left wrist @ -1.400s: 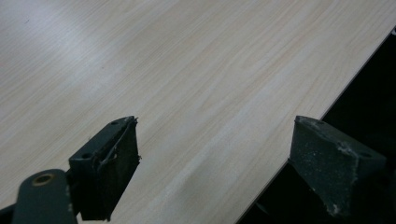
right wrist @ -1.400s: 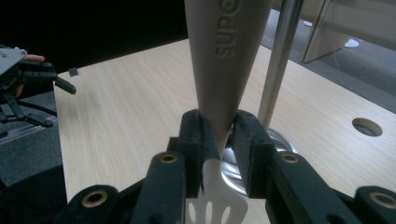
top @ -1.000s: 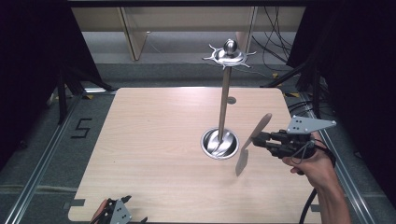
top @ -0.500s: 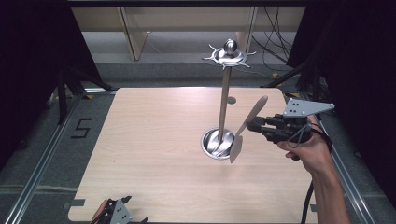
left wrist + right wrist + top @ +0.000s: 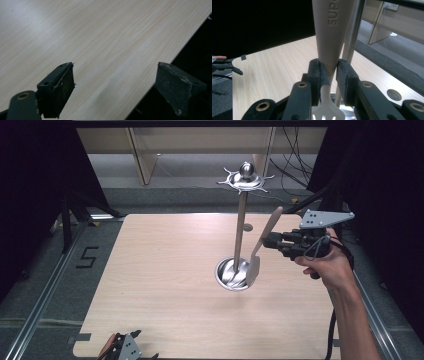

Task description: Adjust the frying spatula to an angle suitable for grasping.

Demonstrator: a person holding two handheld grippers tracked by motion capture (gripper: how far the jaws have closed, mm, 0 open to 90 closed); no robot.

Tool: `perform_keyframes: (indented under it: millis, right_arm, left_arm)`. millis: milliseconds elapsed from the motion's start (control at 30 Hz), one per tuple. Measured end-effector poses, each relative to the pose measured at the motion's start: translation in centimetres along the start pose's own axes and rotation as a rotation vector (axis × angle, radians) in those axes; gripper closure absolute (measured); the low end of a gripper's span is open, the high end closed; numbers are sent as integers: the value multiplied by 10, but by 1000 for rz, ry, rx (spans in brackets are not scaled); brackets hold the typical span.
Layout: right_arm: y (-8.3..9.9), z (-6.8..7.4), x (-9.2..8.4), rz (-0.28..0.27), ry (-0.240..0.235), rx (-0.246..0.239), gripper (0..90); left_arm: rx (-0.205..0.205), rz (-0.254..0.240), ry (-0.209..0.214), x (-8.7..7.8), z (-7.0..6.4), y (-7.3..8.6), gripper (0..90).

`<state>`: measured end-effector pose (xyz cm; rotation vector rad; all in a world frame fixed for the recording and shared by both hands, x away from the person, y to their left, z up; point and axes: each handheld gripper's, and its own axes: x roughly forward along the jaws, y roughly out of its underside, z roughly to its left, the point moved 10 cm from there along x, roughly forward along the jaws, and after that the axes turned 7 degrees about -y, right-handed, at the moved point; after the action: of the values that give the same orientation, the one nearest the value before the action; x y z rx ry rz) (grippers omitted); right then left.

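From the high view I see my right gripper [image 5: 268, 241] pinching a beige slotted spatula [image 5: 261, 247] at the narrow of its handle, blade hanging over the round base of the steel utensil stand [image 5: 239, 227] on the wooden table [image 5: 165, 275]; the handle tip sits well below the hooked crown [image 5: 245, 179]. My left gripper [image 5: 125, 347] idles at the near table edge. In the left gripper view its jaws stand spread over bare wood. In the right gripper view the pads [image 5: 318, 72] press on the spatula's neck with the pole close behind it. I'd judge the hang needs the handle raised clear beside the pole, kept upright, grip firm so it doesn't pivot.
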<state>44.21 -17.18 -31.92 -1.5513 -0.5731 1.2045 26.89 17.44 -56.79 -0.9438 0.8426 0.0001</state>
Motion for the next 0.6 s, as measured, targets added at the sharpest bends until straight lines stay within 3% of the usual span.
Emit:
perform_keyframes:
  millis: [67,100,233,267,400,433,500,600]
  right_arm:
    - [-3,-2,1,-9,-5,5,745]
    - [-4,-4,0,-1,4,8,745]
    - [-6,-8,3,-5,1,8,745]
    - [-8,-10,3,-16,10,3,745]
    - [-10,-12,6,-6,-4,24,745]
    - [-11,-14,7,-1,3,21,745]
    - [-12,-16,9,-2,7,21,745]
    - [-14,-17,10,2,-2,29,745]
  left_arm:
    - [1,-1,0,-1,0,0,149]
    - [-44,-30,-10,1,-1,-3,149]
    - [-33,-26,-11,2,-1,-3,150]
    - [1,-4,0,0,0,-1,149]
    - [0,-3,-2,0,0,0,149]
    - [-39,-33,-12,2,-1,-3,149]
    - [-40,-30,-14,2,-1,-3,149]
    - [0,-2,0,-1,0,0,150]
